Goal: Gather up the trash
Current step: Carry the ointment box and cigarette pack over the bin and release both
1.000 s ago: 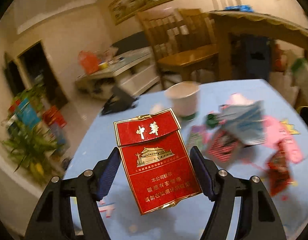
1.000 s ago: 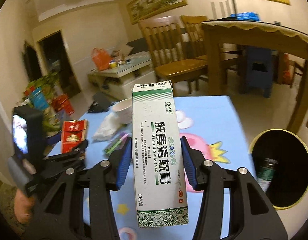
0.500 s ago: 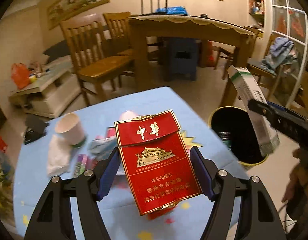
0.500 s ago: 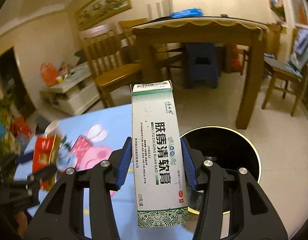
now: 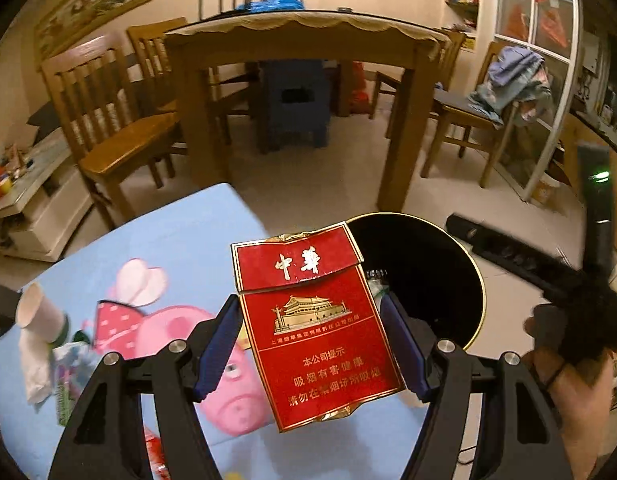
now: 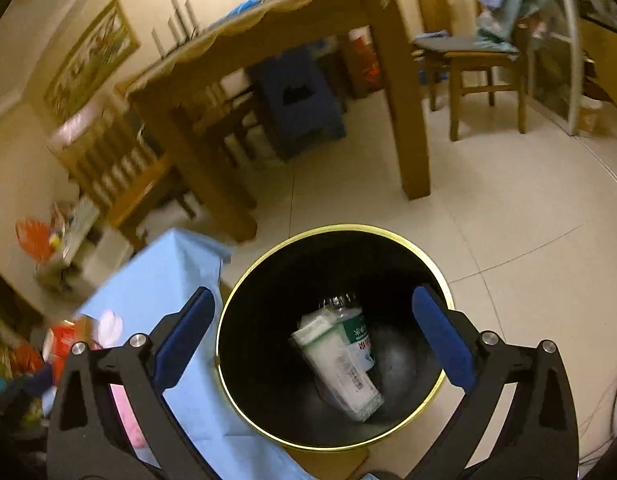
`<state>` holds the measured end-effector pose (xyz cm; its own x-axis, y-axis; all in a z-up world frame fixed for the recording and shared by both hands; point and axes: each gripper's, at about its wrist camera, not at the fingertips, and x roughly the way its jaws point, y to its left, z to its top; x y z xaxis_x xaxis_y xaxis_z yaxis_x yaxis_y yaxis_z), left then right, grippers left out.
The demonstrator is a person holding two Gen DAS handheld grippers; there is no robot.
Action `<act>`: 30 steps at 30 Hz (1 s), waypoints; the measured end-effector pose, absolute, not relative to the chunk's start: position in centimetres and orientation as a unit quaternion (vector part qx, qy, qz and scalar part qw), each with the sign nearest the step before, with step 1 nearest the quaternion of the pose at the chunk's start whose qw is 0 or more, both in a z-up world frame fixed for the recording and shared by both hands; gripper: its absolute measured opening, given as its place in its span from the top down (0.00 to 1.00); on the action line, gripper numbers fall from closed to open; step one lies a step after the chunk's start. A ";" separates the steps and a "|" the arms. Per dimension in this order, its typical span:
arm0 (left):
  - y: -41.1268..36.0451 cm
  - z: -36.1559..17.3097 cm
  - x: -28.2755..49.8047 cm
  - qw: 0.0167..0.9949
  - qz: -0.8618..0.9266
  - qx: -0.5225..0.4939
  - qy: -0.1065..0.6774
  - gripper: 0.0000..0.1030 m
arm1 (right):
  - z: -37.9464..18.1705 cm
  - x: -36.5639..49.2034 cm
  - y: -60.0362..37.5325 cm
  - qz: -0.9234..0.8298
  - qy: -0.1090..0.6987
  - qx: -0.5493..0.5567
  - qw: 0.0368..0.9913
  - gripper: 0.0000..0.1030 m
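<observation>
While the left tool (image 5: 313,344) is pinching the red cigarette pack (image 5: 314,332) by its side edges just short of the bin (image 5: 474,280), the pack is reading as light, crushable card with torn foil, so a gentle side grip appears adequate. Spread and empty, the right tool (image 6: 323,336) is hanging directly above the bin (image 6: 228,320). Only the right wrist view is showing the bin's contents, a white-green carton (image 6: 340,372) leaning on a bottle (image 6: 358,328); only the left is showing a paper cup (image 5: 38,310) on the tabletop (image 5: 180,236) beside the bin.
</observation>
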<state>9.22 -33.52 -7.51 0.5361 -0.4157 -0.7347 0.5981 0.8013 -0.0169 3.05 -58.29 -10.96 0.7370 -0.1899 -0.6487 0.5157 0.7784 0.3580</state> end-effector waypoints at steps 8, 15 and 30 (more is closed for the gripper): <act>-38.9 -8.9 8.8 0.851 -0.323 0.155 0.385 0.34 | -7.1 -2.6 -60.8 -0.238 0.187 0.296 0.906 0.05; -43.9 -10.0 9.0 0.821 -0.374 0.186 0.389 0.32 | -6.7 -7.0 -63.5 -0.261 0.152 0.339 0.891 0.05; -37.8 -9.6 7.8 0.815 -0.387 0.148 0.404 0.08 | -5.7 -4.0 -60.7 -0.199 0.190 0.310 0.910 0.05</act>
